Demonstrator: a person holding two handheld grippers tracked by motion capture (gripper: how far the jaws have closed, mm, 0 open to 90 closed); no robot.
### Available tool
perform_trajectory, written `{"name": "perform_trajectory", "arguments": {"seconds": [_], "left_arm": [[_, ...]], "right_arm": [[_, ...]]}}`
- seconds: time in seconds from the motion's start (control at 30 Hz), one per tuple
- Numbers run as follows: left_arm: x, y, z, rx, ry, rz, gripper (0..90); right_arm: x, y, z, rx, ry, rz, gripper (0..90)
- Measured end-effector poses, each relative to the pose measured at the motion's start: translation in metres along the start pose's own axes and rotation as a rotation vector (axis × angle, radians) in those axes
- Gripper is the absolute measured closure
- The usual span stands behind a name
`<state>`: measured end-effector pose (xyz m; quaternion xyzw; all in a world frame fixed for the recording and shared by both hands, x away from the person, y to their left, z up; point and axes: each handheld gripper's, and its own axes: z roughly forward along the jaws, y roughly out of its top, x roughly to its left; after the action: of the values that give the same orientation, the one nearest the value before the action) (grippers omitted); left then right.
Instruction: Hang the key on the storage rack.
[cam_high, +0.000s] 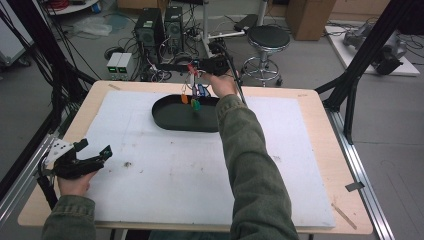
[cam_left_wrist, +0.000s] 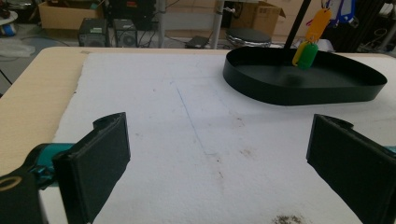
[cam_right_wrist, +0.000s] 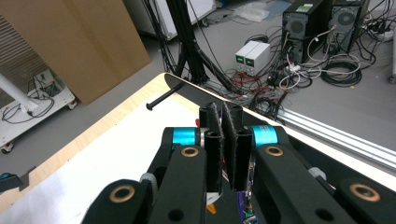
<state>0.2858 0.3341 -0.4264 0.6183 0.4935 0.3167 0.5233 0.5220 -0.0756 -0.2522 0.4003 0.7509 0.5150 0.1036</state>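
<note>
So nearest the person, the left hand-held gripper (cam_high: 95, 149) is sitting at the near left corner of the worktop (cam_high: 320, 107), resting low over the white foam mat (cam_high: 165, 170) that's covering most of the surface. Its jaws are standing wide apart with nothing between them, just bare mat with a few dirty specks showing through the gap in the left gripper view. Moving further out, the person's right arm in a green sleeve (cam_high: 250, 165) is reaching across the mat toward the far edge. There the black oval tray (cam_high: 175, 120) is lying on the mat, close to the far edge and roughly mid-width. The right hand-held gripper (cam_high: 192, 67) is hanging just above the tray's far side, jaws pinched together on the top of a bunch of coloured key tags (cam_high: 192, 97). In the right gripper view the two pads are pressing nearly flat against each other. The tags are dangling down over the tray: an orange one (cam_left_wrist: 319, 23) up top and a green one (cam_left_wrist: 308, 56) lowest, right at the tray's rim height, though I can't tell if it's touching the tray floor.
</note>
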Motion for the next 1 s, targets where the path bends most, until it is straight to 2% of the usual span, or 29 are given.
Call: {"name": "perform_trajectory", "arguments": {"seconds": [0.4,0.47,0.5,0.67,0.77,0.83,1.0], "left_arm": [[0.000,0.000,0.001,0.002,-0.003,0.000,6.6],[0.000,0.000,0.001,0.004,-0.001,0.002,6.6],[0.000,0.000,0.001,0.003,-0.001,0.000,6.7],[0.000,0.000,0.000,0.003,-0.003,0.000,6.6],[0.000,0.000,0.000,0.003,-0.003,0.001,6.6],[0.000,0.000,0.001,0.002,-0.002,0.001,6.7],[-0.001,0.000,0.001,0.003,-0.006,-0.001,6.6]], "right_arm": [[0.002,-0.002,0.004,0.009,-0.008,-0.003,86.2],[0.003,-0.003,0.004,0.009,-0.001,0.004,84.6],[0.005,-0.002,0.003,0.007,-0.006,0.006,80.2],[0.008,-0.002,0.001,0.013,-0.017,0.004,72.9],[0.010,-0.001,-0.003,0.013,-0.023,0.007,56.9],[0.013,-0.001,-0.006,0.006,-0.040,-0.014,45.8],[0.018,-0.008,-0.013,0.008,-0.069,-0.039,28.2]]}}
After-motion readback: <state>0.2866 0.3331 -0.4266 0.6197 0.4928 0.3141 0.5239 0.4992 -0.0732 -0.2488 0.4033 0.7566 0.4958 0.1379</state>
